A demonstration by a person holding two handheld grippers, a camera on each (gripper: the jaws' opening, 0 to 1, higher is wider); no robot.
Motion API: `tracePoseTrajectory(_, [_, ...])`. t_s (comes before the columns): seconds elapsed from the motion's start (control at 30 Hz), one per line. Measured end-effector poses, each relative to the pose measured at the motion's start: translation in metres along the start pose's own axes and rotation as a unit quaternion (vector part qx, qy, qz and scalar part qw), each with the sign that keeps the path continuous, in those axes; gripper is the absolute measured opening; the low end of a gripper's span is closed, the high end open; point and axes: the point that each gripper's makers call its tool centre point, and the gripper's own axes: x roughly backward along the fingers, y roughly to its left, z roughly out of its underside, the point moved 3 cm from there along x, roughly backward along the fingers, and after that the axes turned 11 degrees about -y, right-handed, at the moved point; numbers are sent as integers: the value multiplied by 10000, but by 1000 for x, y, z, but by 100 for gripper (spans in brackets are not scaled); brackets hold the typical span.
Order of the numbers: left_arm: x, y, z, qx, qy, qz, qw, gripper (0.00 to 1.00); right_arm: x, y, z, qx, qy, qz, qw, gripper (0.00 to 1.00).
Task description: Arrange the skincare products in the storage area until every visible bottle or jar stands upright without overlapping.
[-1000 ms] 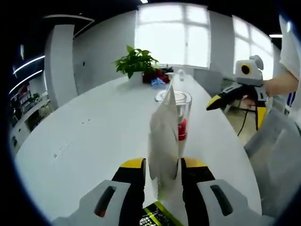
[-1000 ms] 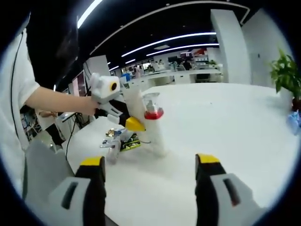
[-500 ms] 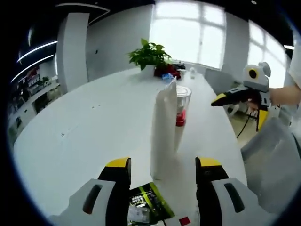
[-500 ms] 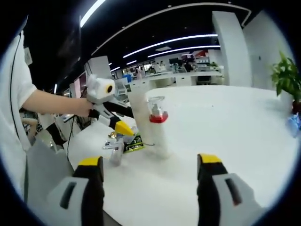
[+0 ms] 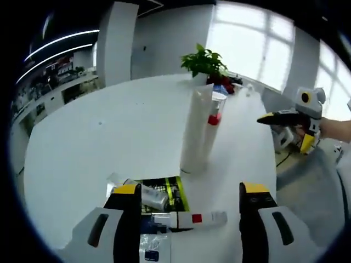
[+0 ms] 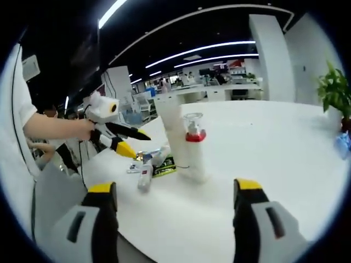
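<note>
A tall white tube [image 5: 196, 129] stands upright on the white table [image 5: 98, 148], touching a clear-capped bottle with a red collar [image 5: 215, 116] just behind it. My left gripper [image 5: 191, 189] is open and empty, drawn back above several lying products: a white tube with a red label [image 5: 189, 219], a small bottle [image 5: 140, 192] and a green sachet [image 5: 167, 193]. In the right gripper view the white tube [image 6: 173, 131] and red-collared bottle [image 6: 194, 148] stand together, and the left gripper [image 6: 125, 141] hovers to their left. My right gripper [image 6: 174, 186] is open and empty, well short of them.
A potted plant [image 5: 205, 60] and small items sit at the table's far end. The right gripper [image 5: 285, 116] hangs past the table's right edge [image 5: 274, 164]. A person's arm [image 6: 52, 126] reaches in. Broad bare tabletop [image 6: 285, 142] lies right of the bottles.
The left gripper let go of the white tube, opened and pulled back. The tube now stands free beside the red-collared bottle. The right gripper stayed roughly in place.
</note>
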Motion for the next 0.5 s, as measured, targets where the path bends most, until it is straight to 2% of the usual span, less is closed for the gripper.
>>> tracePoseTrajectory(0.5, [70,-27,23,488,-266,-720,9959,82,7,24,-1,-35,35,-270,9996,96])
